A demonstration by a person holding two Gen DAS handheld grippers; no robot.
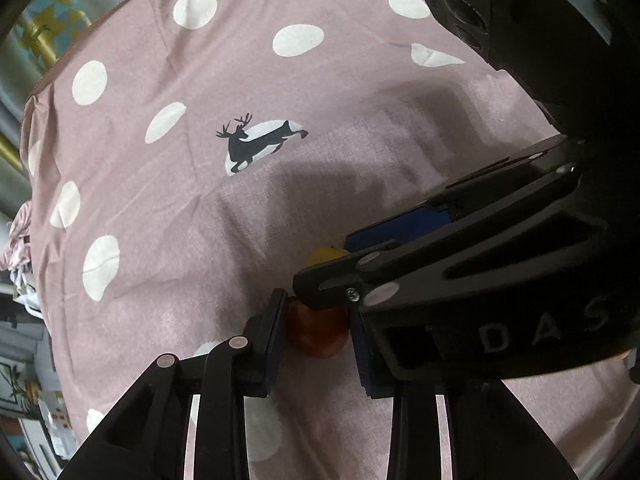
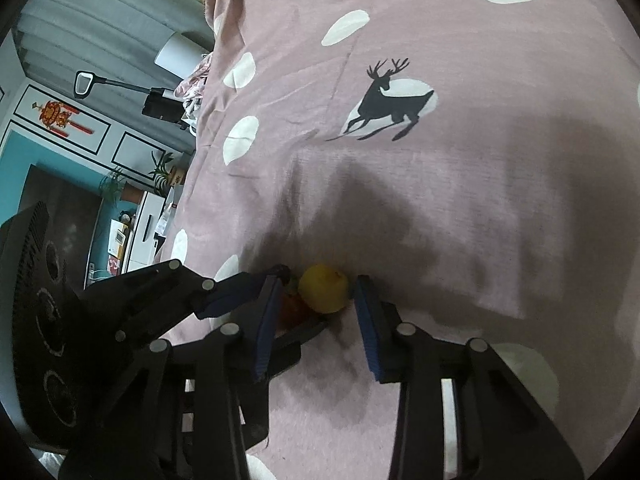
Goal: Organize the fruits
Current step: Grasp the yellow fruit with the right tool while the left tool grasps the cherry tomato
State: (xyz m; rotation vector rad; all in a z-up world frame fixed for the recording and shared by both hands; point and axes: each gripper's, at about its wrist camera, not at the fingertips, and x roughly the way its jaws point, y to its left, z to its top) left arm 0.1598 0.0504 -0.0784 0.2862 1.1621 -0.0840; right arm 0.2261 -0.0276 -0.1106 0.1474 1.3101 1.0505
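A: Our left gripper [image 1: 318,342] pinches the red fruit [image 1: 316,334] on the pink cloth [image 1: 168,208].
B: Right gripper [image 2: 322,292] spread round the yellow fruit [image 2: 323,288], not gripping. Grippers v. close; we risk knocking it away.

cloth [image 1: 360,80]: dusty pink, white polka dots, dark grey deer print [image 1: 256,142] on white oval
red fruit [image 1: 316,332]: red-orange
yellow fruit [image 2: 323,288]: yellow
left gripper [image 1: 318,340]: black, blue pads
right gripper [image 2: 320,312]: black, blue pads
wall [image 2: 20,152]: teal, white panels with black trim
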